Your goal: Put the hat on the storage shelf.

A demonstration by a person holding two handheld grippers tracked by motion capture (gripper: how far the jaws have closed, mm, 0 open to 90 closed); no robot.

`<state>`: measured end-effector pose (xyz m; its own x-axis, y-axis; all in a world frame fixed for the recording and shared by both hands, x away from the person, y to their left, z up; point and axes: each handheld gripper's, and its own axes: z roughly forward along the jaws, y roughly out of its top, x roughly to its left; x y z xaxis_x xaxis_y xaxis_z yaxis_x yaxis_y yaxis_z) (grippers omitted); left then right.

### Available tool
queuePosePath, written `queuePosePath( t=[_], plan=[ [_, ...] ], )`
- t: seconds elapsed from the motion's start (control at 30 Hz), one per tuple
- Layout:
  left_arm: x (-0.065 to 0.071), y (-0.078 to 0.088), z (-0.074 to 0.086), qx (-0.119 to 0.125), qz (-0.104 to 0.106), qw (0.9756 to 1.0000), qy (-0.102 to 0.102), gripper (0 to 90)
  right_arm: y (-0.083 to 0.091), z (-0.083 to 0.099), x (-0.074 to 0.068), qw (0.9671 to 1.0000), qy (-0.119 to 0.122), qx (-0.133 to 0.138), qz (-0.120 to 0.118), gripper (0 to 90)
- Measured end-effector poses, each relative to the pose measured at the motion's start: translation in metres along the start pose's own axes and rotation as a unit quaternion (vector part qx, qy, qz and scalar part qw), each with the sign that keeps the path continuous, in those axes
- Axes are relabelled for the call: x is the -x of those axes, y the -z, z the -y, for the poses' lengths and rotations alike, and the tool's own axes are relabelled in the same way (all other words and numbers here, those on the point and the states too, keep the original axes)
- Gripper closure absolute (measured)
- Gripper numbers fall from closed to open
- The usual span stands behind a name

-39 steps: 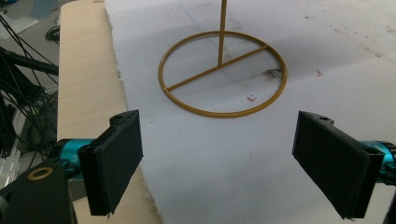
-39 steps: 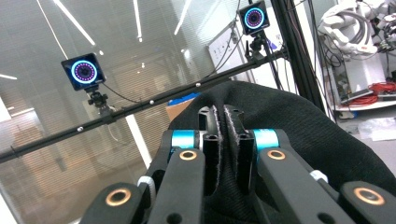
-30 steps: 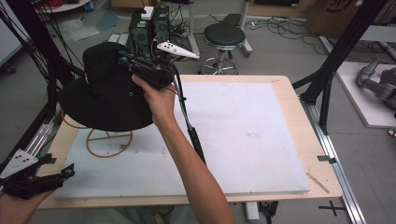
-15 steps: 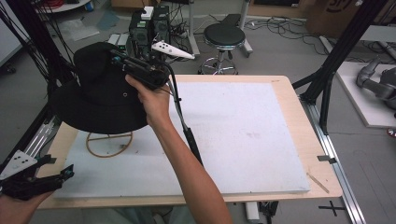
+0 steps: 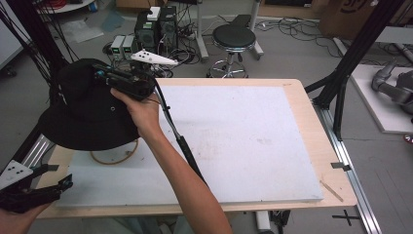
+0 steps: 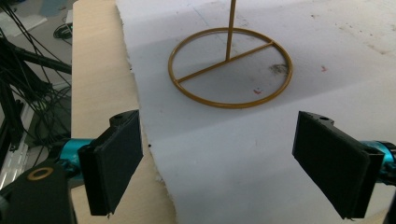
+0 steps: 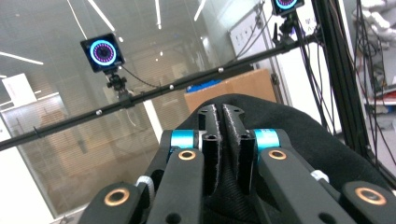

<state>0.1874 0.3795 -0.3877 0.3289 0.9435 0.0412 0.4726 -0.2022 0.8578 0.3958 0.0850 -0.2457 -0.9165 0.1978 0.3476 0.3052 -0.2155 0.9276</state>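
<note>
The counter (image 5: 302, 146) is a pale wooden top with a white mat (image 5: 234, 146) over most of it, bare except at its left end. There a black hat (image 5: 85, 117) hangs in the air, above and a little to the left of a brass stand (image 5: 114, 155). The stand's ring base (image 6: 230, 67) lies flat on the mat and its thin post (image 6: 231, 28) rises from the middle of the crossbar, straight up toward the hat.

That is the relation the next move turns on, as I read it: the hat has to come down with its crown over the top of the post, so it must sit directly over the post, brim roughly level. Now the brim tilts and hides the post's tip from above, so lining it up looks like guesswork from this side.

The right gripper (image 5: 104, 75) carries the hat, its jaws pressed together on black fabric at the crown; in the right gripper view they (image 7: 223, 140) meet over the cloth. It is far the nearer to the work.

The left gripper (image 5: 46, 187) waits low at the near left corner, jaws spread wide with nothing between them, pointing at the ring base.

Nothing else stands near the stand; the post itself is the only snag for the brim.
</note>
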Motion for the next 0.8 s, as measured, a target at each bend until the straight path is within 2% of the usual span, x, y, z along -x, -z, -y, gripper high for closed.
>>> queuePosePath(
  t=[0.23, 0.47, 0.67, 0.8],
  plan=[
    [-0.001, 0.002, 0.003, -0.002, -0.003, 1.0, 0.003, 16.3, -0.009, 0.011, 0.005, 0.9996, -0.005, -0.026, 0.007, 85.6],
    [-0.001, 0.004, 0.004, -0.002, -0.004, 1.0, 0.003, 16.3, -0.013, 0.018, 0.008, 0.9992, -0.007, -0.038, 0.007, 84.8],
    [-0.001, 0.003, 0.005, -0.005, -0.004, 1.0, 0.003, 16.3, -0.012, 0.019, 0.01, 0.9986, 0.0, -0.052, 0.008, 81.5],
    [0.001, 0.002, 0.005, -0.006, -0.002, 1.0, 0.001, 16.3, -0.011, 0.019, 0.012, 0.9979, -0.006, -0.064, 0.009, 77.1]
  ],
)
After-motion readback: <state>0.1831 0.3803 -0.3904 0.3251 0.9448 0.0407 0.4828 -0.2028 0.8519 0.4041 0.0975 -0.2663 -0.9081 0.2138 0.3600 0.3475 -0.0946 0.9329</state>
